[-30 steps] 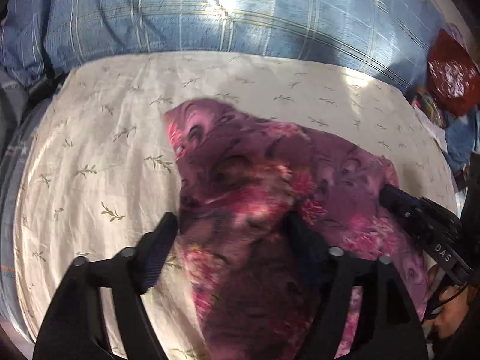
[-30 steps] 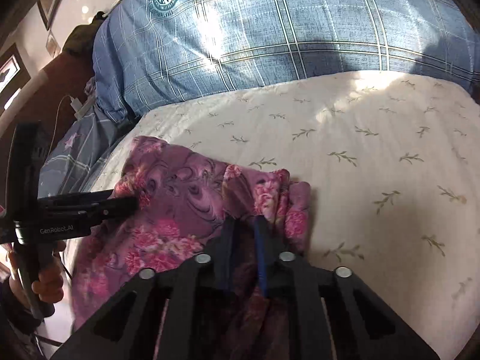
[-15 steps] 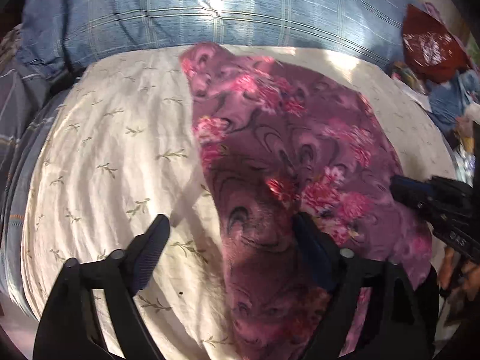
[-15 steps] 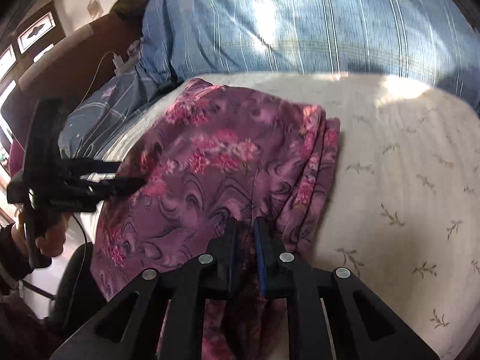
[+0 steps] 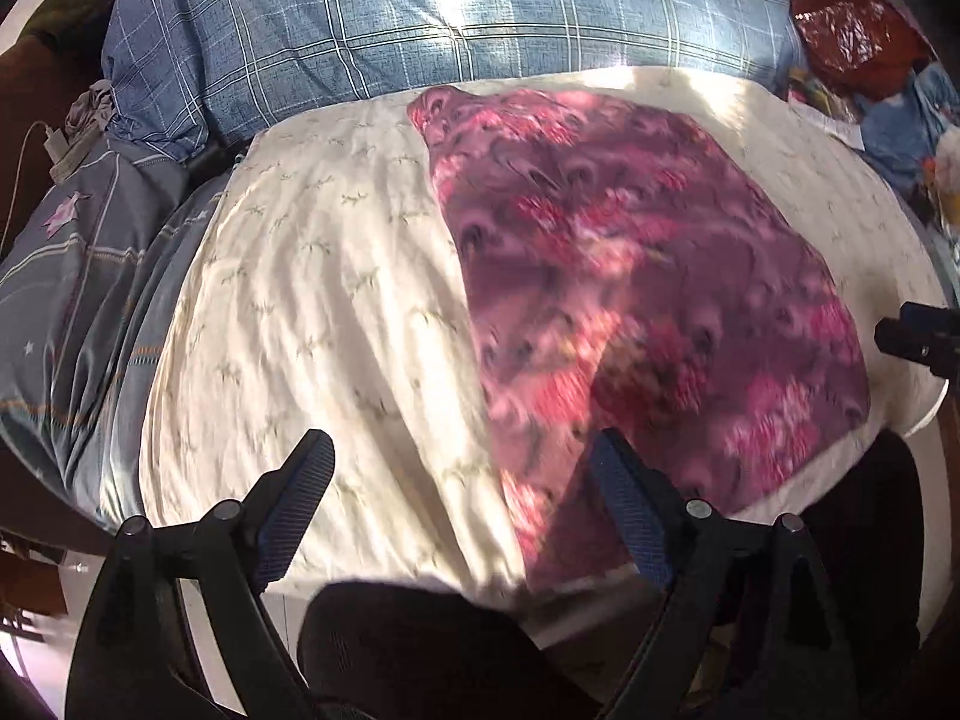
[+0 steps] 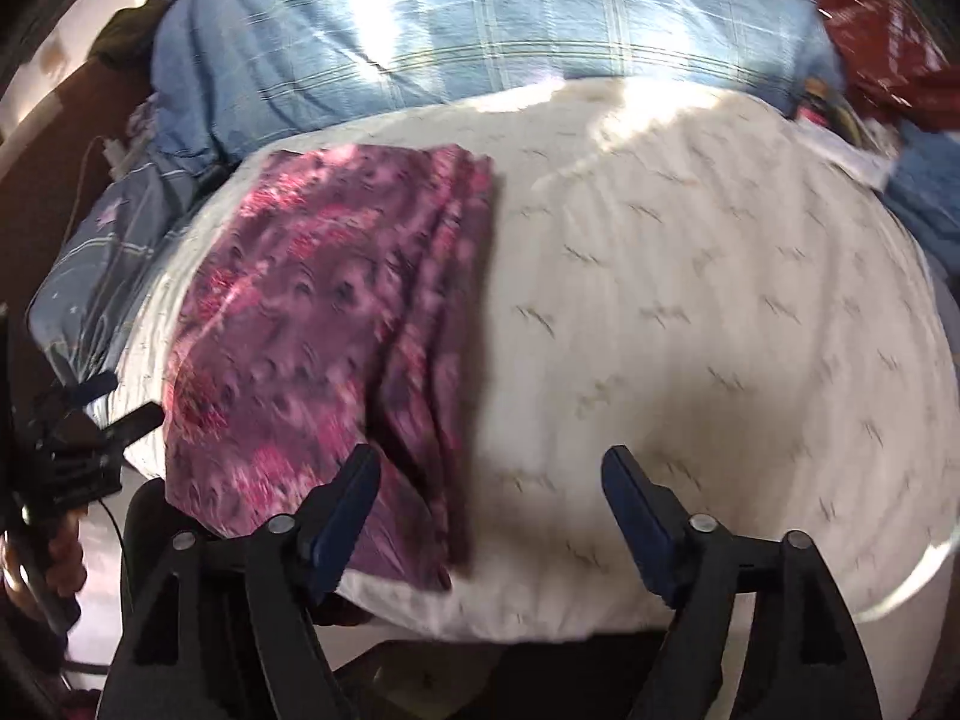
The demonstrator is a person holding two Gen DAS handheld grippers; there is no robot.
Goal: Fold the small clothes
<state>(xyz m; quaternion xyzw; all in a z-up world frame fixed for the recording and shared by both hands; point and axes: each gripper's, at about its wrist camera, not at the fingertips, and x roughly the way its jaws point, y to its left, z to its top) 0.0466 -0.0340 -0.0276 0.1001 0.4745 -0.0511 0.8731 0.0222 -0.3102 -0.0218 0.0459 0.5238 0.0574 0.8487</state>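
We note that both the left tool (image 5: pixel 456 498) and the right tool (image 6: pixel 492 510) are released and empty, and the purple floral garment (image 5: pixel 630 300) lies flat on the bed (image 5: pixel 312 312), its long axis running away from us (between the tools).

Both wrist views look down close over the bed's near edge, sharing the purple garment (image 5: pixel 630 300)
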